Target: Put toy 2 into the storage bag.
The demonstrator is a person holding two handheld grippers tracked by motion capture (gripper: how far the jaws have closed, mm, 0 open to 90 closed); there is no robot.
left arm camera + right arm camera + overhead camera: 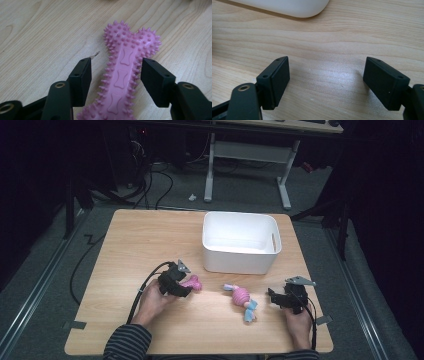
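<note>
A pink spiky bone-shaped toy [122, 75] lies flat on the wooden table [145, 240], left of centre. My left gripper [116, 62] reaches down over it with one jaw on each side of the shaft. The right pad touches the spikes and a small gap shows at the left pad, so it stands open around the toy [194, 282]. In the high view the left gripper [186, 286] is held by a hand in a striped sleeve. My right gripper [273, 296] rests low at the table's right front, open, with bare wood between its jaws [327, 62].
A white plastic bin [235, 262] stands at the back centre-right of the table; its rounded corner [294, 8] is just ahead of the right gripper. A pink and light-blue toy [243, 300] lies between the two grippers near the front.
</note>
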